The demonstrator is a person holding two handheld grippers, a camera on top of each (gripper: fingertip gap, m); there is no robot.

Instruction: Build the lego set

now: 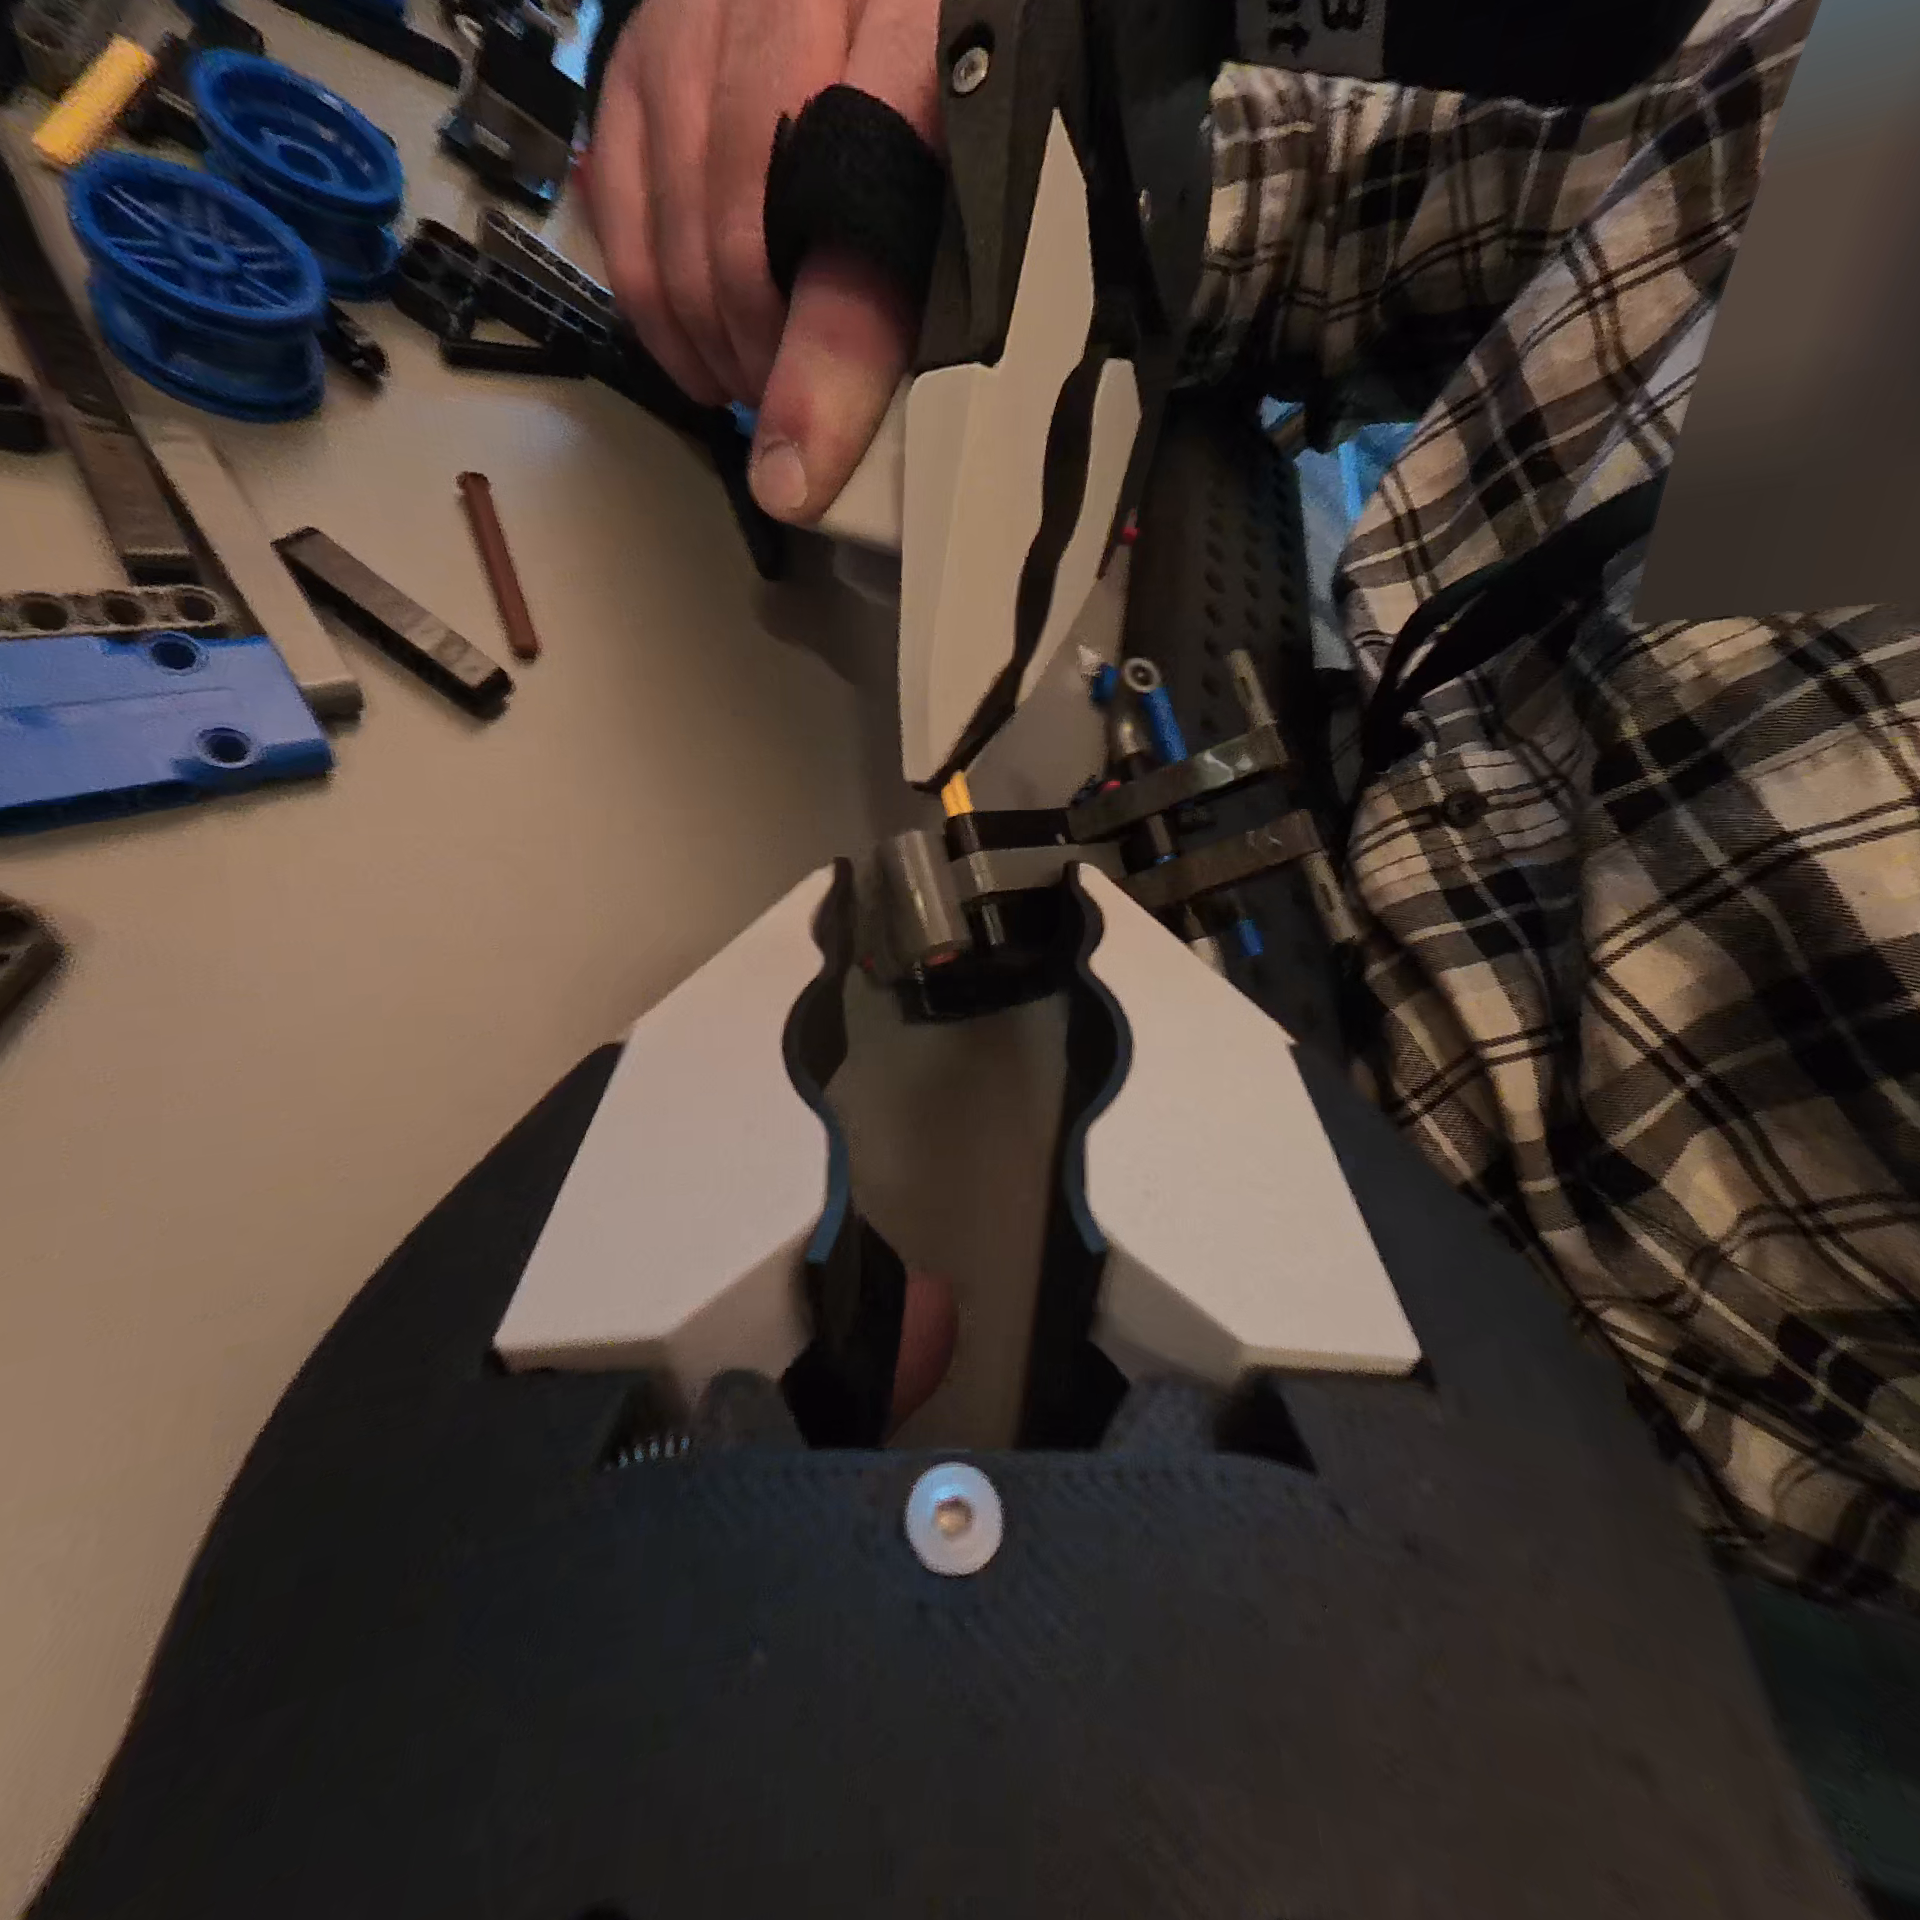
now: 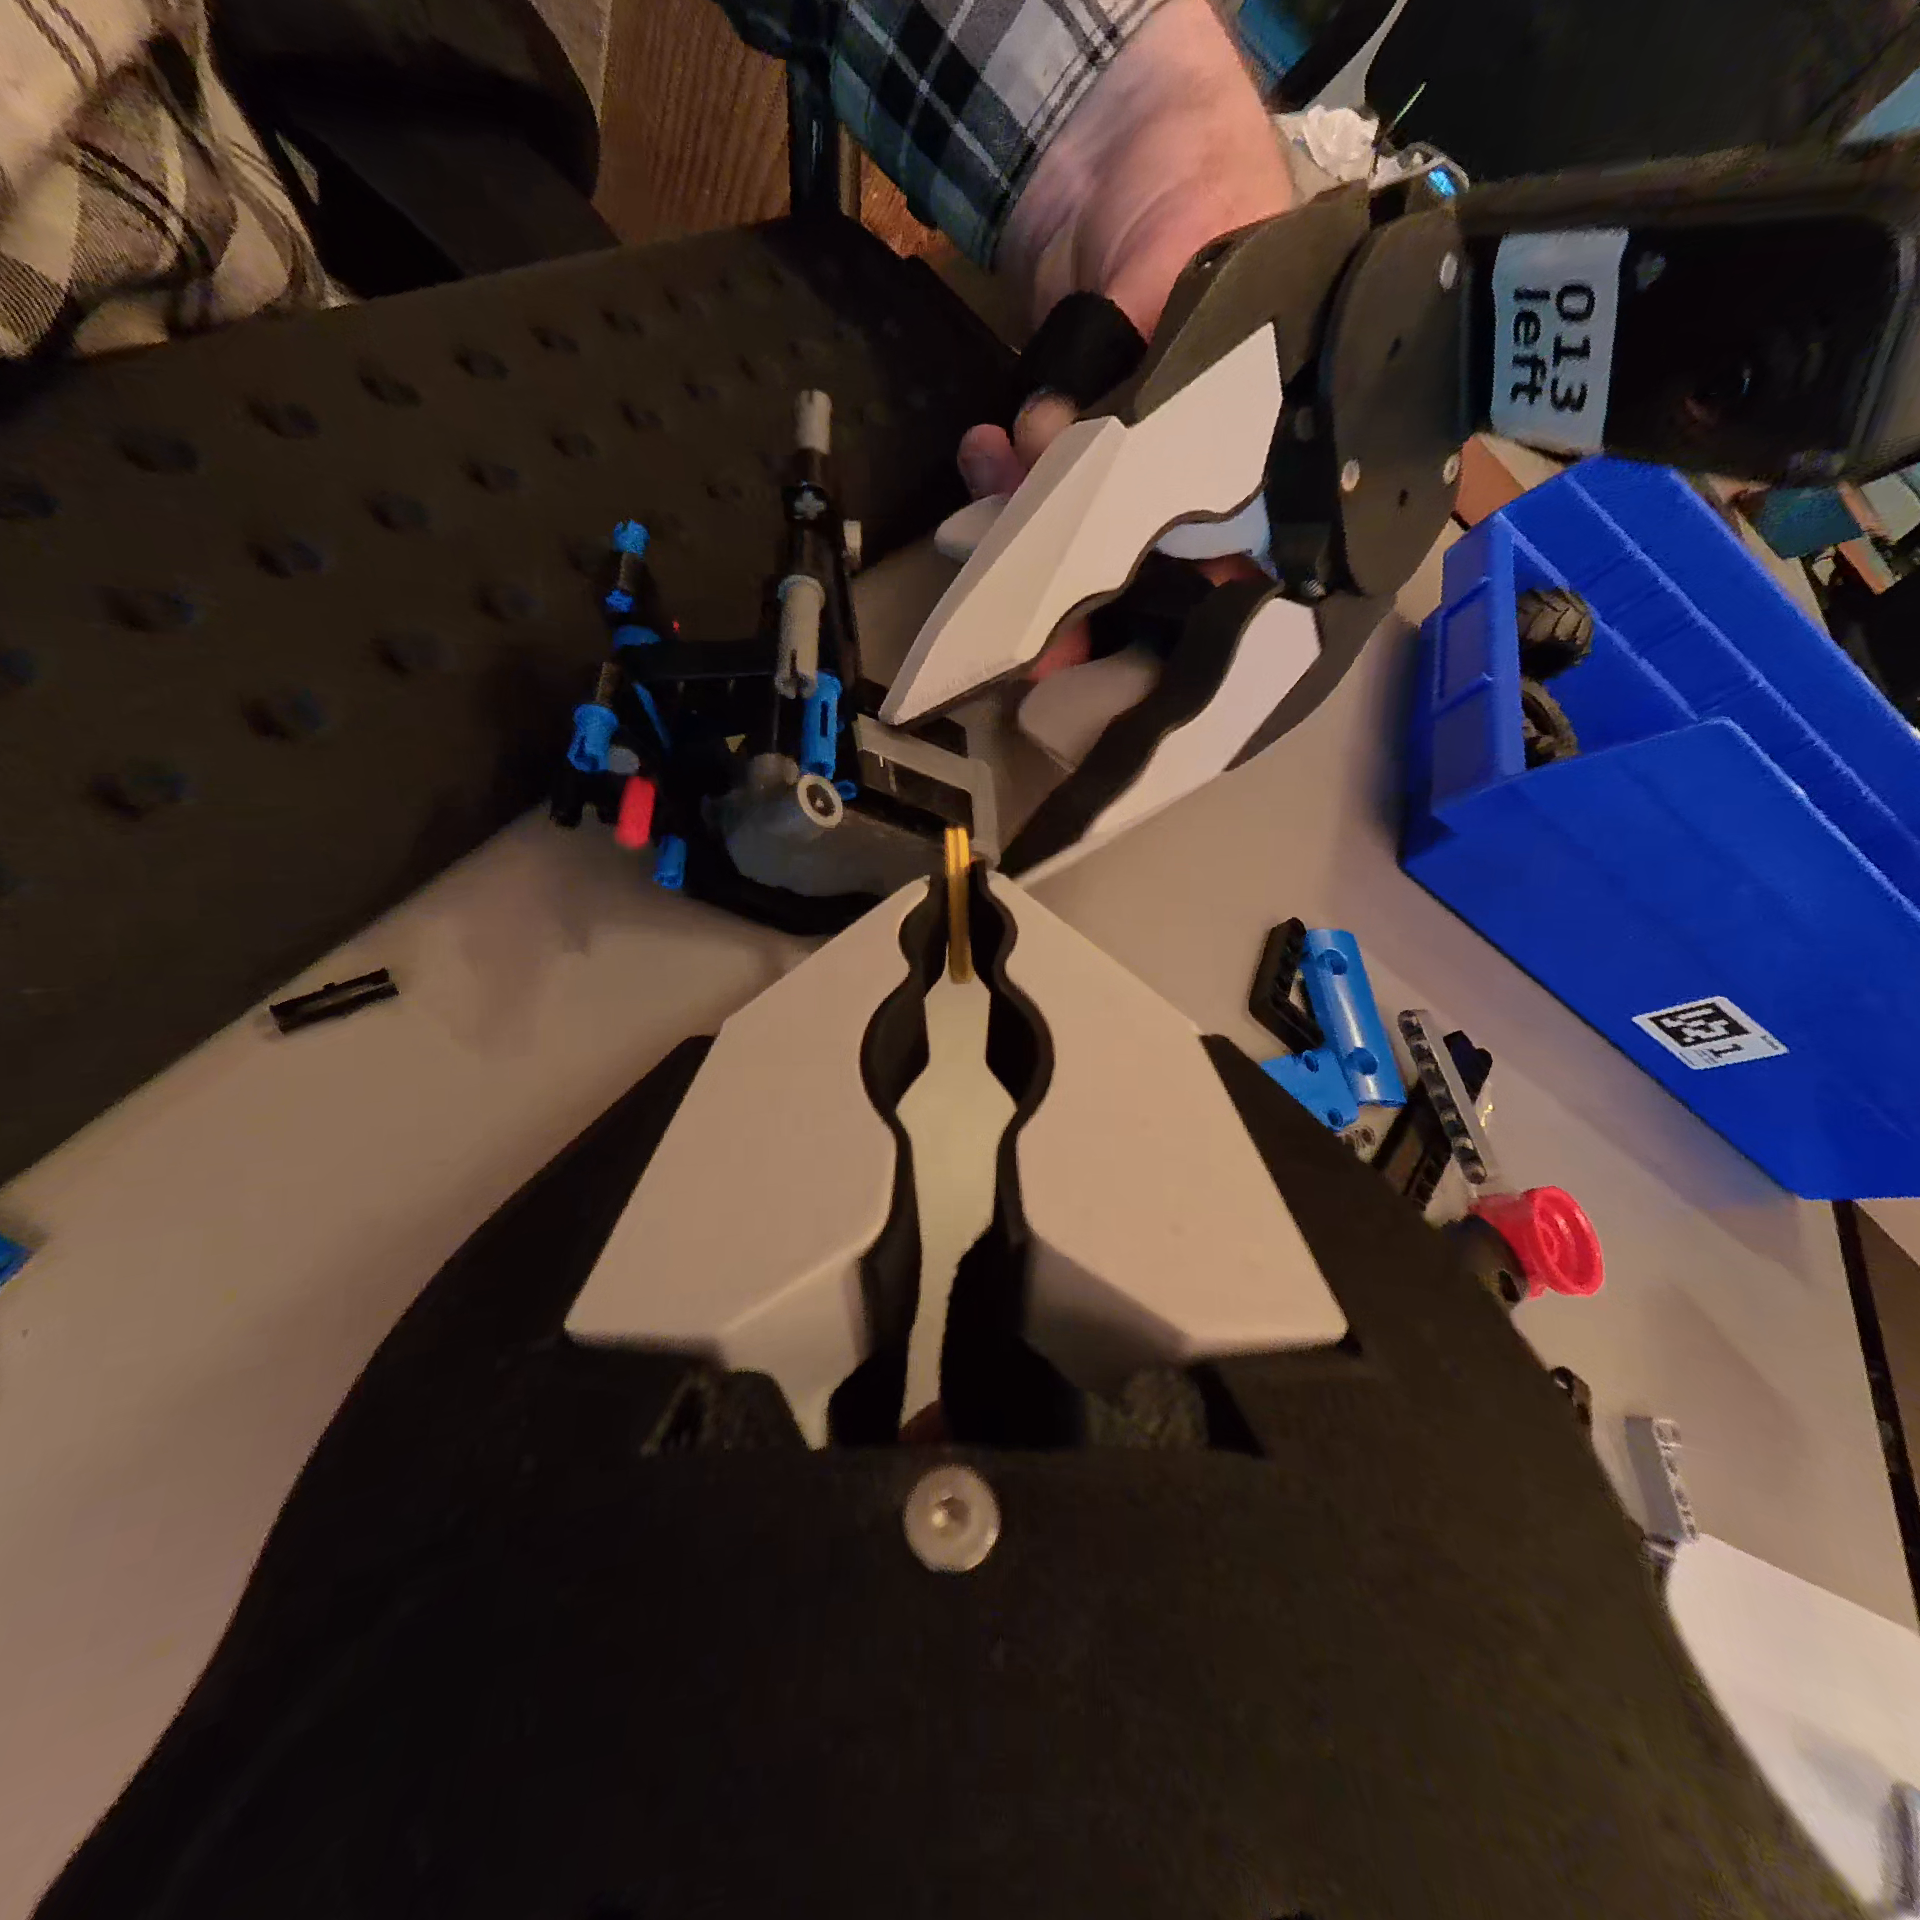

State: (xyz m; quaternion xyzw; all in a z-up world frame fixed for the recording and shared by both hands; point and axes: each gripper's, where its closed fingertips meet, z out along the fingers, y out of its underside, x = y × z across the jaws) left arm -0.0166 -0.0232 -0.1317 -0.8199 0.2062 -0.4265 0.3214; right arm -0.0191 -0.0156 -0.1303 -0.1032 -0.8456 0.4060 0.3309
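The step in hand looks like seating a yellow pin into the half-built lego assembly, and doing it well depends on both tools working together.

In the right wrist view, the assembly sits left of centre, at the edge of a black perforated board that fills the far left. The right gripper has its jaws narrowed onto the yellow pin, whose far end meets the grey piece at the near side of the assembly. Up and to the right, the left gripper comes in with its jaws apart around a black beam of the assembly; I cannot tell whether they press on it.

My judgement: the pin should stay in line with its hole, be pushed straight, and the left tool should brace the assembly so it does not slide. A skewed push could pop the pin out of the jaws.

In the left wrist view, the left gripper is fairly wide, its tips on either side of the grey and black end of the assembly.

The pale counter carries loose parts: blue wheels far left, a blue plate, a black beam and a brown axle. On the right of the right wrist view stand a blue bin holding black tyres, a red wheel piece and blue connectors. The light is dim and warm.
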